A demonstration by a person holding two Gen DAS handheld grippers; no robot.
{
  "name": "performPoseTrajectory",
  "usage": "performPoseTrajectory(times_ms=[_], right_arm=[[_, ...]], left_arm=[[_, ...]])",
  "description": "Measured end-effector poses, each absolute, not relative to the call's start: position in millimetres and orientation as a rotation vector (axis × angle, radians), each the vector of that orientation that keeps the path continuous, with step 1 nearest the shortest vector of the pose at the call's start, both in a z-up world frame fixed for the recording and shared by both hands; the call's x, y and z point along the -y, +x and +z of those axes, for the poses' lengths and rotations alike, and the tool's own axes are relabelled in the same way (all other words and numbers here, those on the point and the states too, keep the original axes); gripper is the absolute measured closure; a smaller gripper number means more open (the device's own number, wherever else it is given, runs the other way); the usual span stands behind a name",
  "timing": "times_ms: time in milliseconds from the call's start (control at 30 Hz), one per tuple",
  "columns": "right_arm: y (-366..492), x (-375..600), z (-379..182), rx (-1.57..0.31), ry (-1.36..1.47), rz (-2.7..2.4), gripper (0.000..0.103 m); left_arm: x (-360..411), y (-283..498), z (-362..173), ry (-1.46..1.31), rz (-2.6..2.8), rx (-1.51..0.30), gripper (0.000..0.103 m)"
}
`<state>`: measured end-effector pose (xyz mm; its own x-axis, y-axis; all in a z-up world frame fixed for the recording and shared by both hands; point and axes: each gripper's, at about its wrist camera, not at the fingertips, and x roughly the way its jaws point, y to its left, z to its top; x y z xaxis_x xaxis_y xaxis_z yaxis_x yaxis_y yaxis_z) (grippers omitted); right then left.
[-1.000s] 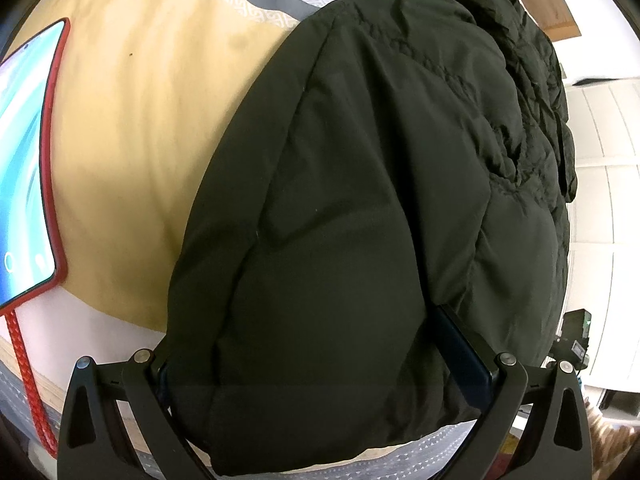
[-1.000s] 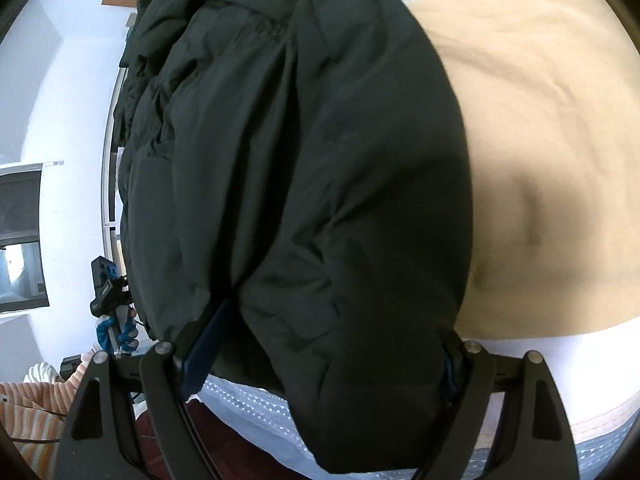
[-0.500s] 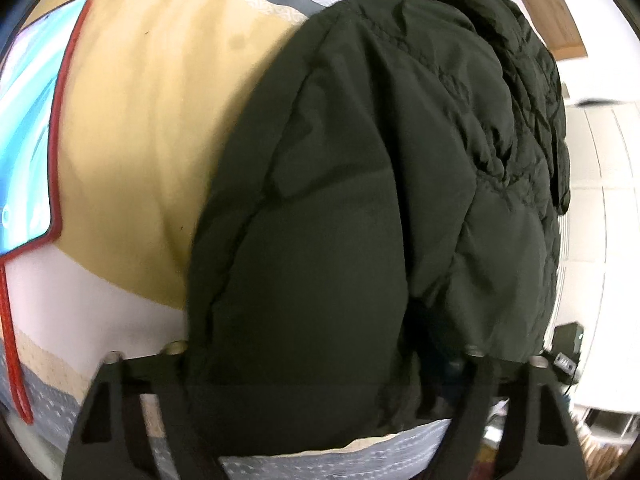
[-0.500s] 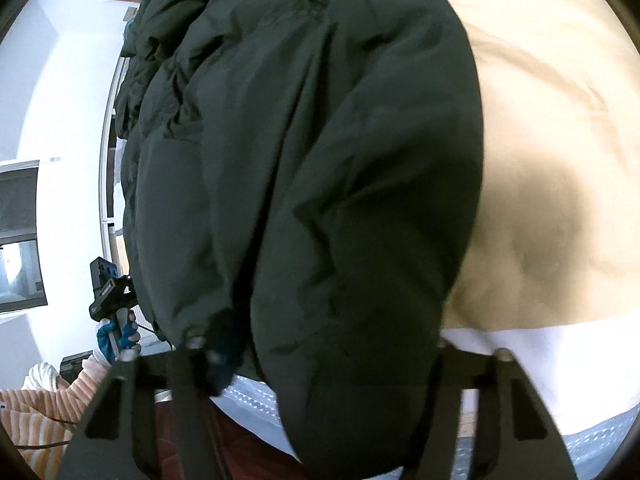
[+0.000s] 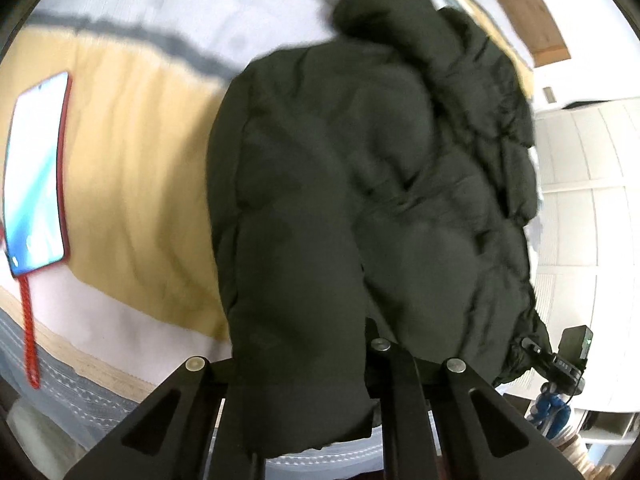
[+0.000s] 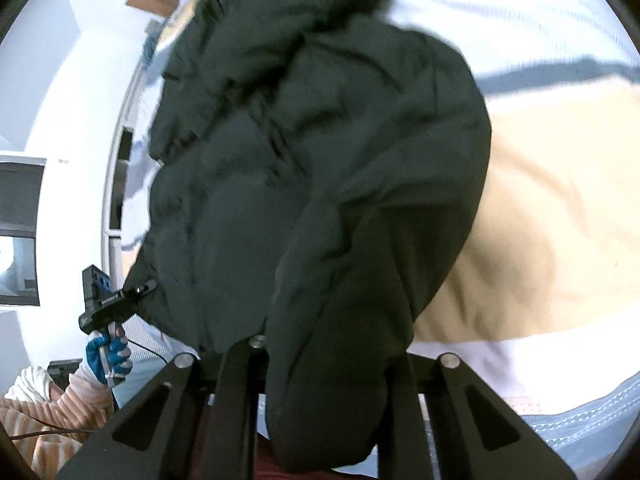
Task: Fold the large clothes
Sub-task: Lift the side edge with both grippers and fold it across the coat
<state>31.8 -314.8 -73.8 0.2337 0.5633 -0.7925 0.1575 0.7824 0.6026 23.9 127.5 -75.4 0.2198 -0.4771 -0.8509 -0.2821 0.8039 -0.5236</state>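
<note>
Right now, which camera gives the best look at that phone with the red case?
The left wrist view: the phone lies on the yellow bedspread, screen up, its red cord trailing toward the camera. The right wrist view does not show it, only the dark jacket and bedding.

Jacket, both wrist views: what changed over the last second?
Both grippers went from wide open around the jacket's near end to closed on it: left gripper and right gripper have just been closing, the padded fabric bunched between the fingers. The near end is lifting off the bed; both views blur. The phone lies on the yellow cover as before.
</note>
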Motion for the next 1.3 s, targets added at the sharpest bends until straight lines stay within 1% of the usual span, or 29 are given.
performPoseTrajectory(times_ms=[200,400,700,833,1033,1167,1300], right_arm=[[50,325,-30,-1.184,0.686,0.32,0.089],[86,346,12,-1.044,0.722,0.332,0.089],[160,366,60,-0.896,0.746,0.322,0.089],[194,379,75,-0.815,0.807,0.297,0.089],[252,397,79,-0.738,0.873,0.236,0.089],[294,403,64,-0.716,0.908,0.186,0.089],[344,413,36,-0.709,0.949,0.111,0.089]], left_arm=[[-136,47,-29,-0.655,-0.188,-1.274,0.092],[-147,89,15,-0.669,-0.223,-1.163,0.092],[-155,175,59,-0.722,-0.26,-1.014,0.091],[-156,217,77,-0.768,-0.287,-0.952,0.091],[-154,299,74,-0.832,-0.3,-0.907,0.091],[-156,359,48,-0.906,-0.271,-0.892,0.09],[-158,407,17,-0.945,-0.216,-0.888,0.09]])
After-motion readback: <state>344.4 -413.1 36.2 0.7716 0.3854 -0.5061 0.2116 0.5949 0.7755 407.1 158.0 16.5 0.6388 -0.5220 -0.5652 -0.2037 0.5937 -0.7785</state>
